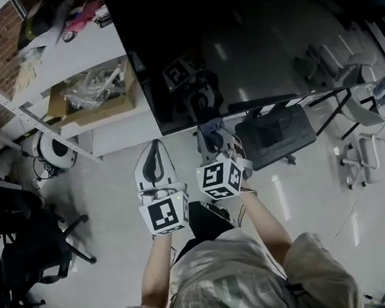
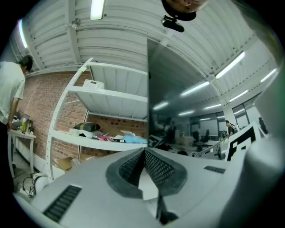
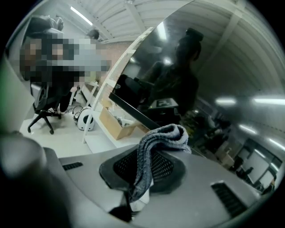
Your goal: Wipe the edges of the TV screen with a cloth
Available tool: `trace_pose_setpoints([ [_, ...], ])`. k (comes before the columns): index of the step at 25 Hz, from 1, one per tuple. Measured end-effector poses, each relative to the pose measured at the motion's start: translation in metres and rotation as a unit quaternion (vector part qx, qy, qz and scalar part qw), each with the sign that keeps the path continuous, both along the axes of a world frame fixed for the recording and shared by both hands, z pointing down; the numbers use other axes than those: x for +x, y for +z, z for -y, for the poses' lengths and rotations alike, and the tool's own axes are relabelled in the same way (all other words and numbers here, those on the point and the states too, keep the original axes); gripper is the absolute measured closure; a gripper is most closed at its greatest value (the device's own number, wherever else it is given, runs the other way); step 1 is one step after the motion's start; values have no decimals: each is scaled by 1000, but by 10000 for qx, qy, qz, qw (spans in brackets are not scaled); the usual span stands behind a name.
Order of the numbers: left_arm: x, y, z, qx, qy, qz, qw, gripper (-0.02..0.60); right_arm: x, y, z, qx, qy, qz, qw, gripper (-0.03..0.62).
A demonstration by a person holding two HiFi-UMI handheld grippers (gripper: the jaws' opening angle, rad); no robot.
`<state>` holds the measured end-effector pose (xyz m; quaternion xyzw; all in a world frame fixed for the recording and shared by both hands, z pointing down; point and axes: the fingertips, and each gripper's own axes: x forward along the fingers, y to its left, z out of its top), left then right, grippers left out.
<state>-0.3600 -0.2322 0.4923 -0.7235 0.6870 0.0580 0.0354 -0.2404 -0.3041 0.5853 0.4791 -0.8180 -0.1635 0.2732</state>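
Note:
The dark TV screen (image 1: 236, 44) fills the upper middle of the head view, and its lower edge (image 1: 242, 111) runs just beyond my grippers. My right gripper (image 1: 212, 136) is shut on a grey cloth (image 3: 156, 142), whose folded end reaches up by the screen's bottom edge (image 3: 133, 111). In the right gripper view the screen (image 3: 187, 75) mirrors a person's outline. To the left of it, my left gripper (image 1: 154, 159) is shut with nothing in it, pads (image 2: 153, 167) pressed together. It points at the screen's left edge (image 2: 148, 89).
White metal shelving (image 1: 55, 61) stands left of the TV, with a cardboard box (image 1: 99, 98) of clutter and bits on its top board. Black office chairs (image 1: 33, 253) sit at lower left, and another chair (image 1: 275, 132) behind the TV. A person (image 2: 11, 93) stands far left.

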Motion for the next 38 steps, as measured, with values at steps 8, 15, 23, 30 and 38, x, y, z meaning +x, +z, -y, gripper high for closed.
trace_pose_setpoints([
  [8, -85, 14, -3, -153, -70, -23, 9999, 566, -73, -5, -18, 9, 404, 592, 9974, 545],
  [15, -127, 14, 6, -267, 404, 103, 9988, 566, -78, -13, -21, -156, 1185, 1123, 9865, 545],
  [23, -118, 10, -2, -160, 584, 93, 9981, 566, -116, -16, -43, -92, 811, 1175, 9897, 545],
  [30, -134, 11, -16, -182, 309, 49, 9993, 566, -130, -27, -60, -58, 433, 1345, 9900, 545],
  [38, -101, -2, -27, -54, 437, 110, 9990, 566, -132, -73, -107, 225, -586, 1709, 9833, 545],
])
